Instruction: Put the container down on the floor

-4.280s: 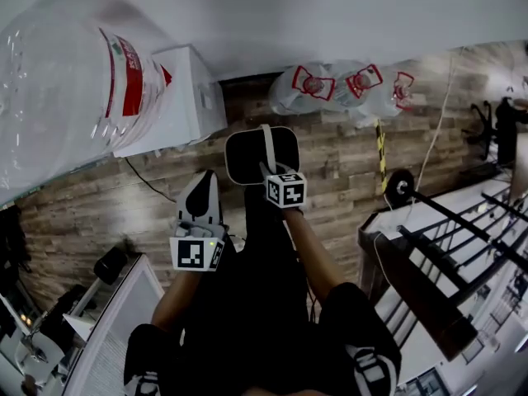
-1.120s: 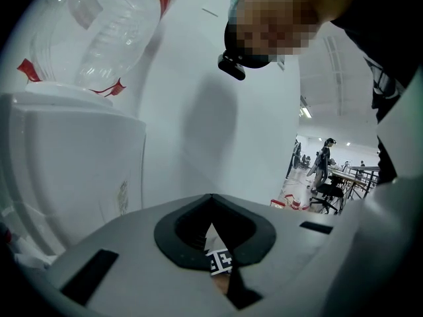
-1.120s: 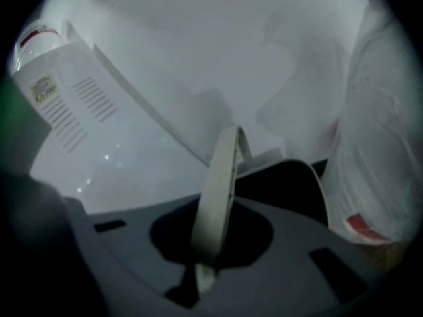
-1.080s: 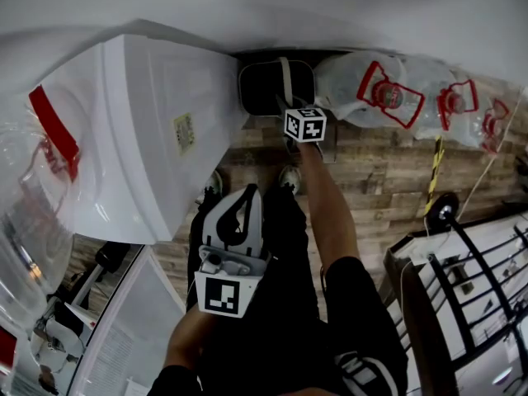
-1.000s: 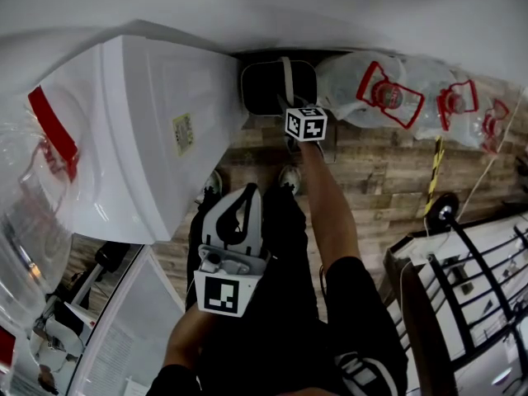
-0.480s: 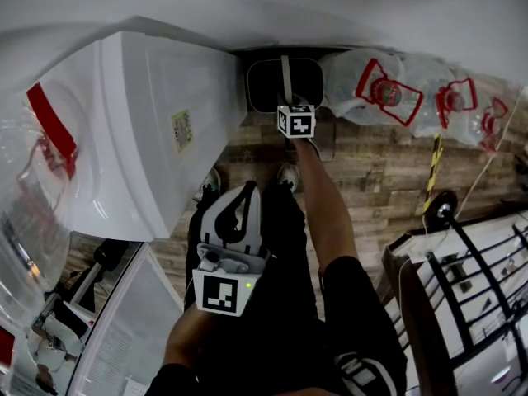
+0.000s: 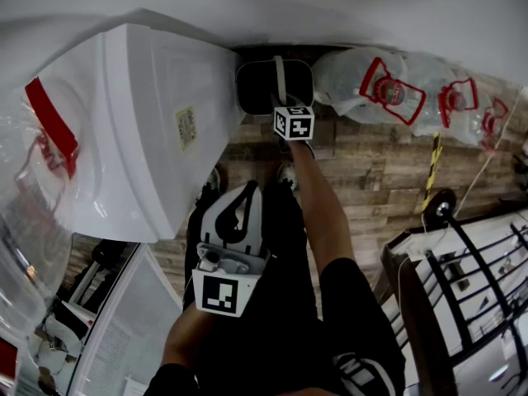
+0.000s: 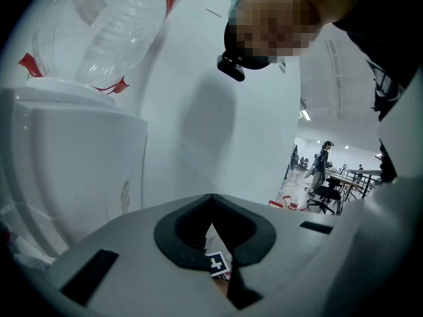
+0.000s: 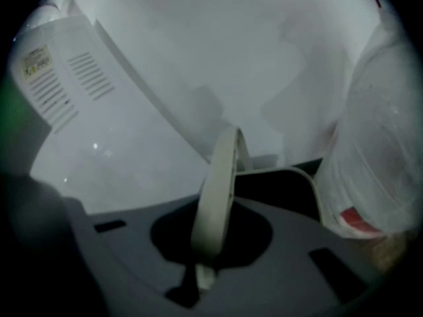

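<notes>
The person wears a black short-sleeved top (image 7: 363, 304) with white print near the sleeve hem, black trousers (image 7: 272, 246) and pale low shoes (image 7: 287, 172). The left gripper (image 7: 247, 190) is a light grey moulded plastic shell with a black-lined, teardrop-shaped opening, and it bears a white cube with a black square marker (image 7: 223, 293) at its rear. The right gripper (image 7: 280, 101) carries a second white cube (image 7: 294, 123), printed with black square markers on its faces.

head view downward, gripper views close; cooler (image 7: 148, 130) shared
</notes>
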Tool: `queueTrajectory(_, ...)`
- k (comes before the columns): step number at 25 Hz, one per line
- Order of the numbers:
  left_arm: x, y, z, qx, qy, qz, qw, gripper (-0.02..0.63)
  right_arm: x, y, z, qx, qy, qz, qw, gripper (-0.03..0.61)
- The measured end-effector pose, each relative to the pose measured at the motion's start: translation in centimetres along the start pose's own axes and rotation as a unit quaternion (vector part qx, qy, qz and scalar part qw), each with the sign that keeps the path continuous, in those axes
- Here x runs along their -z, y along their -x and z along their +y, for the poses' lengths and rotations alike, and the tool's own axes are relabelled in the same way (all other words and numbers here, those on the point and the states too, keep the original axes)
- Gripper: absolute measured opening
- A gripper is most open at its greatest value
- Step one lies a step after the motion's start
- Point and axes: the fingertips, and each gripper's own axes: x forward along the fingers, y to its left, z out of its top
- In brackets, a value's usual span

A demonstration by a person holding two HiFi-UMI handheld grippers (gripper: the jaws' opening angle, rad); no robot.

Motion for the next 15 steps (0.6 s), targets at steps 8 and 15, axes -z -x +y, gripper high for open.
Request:
queueTrajectory(8,0.1,-0.1,0.2,0.006,0.001,0.000,1.0000,0.026,0.9,-0.6,-0.1,0.011,0.018,0.001,1.000,0.035)
queueTrajectory(15,0.1,0.0,0.2,0.005,0.012,0.003,0.9999,0.026,2.4,-0.4,-0.2,0.032,0.026,0.017,0.999,0.037)
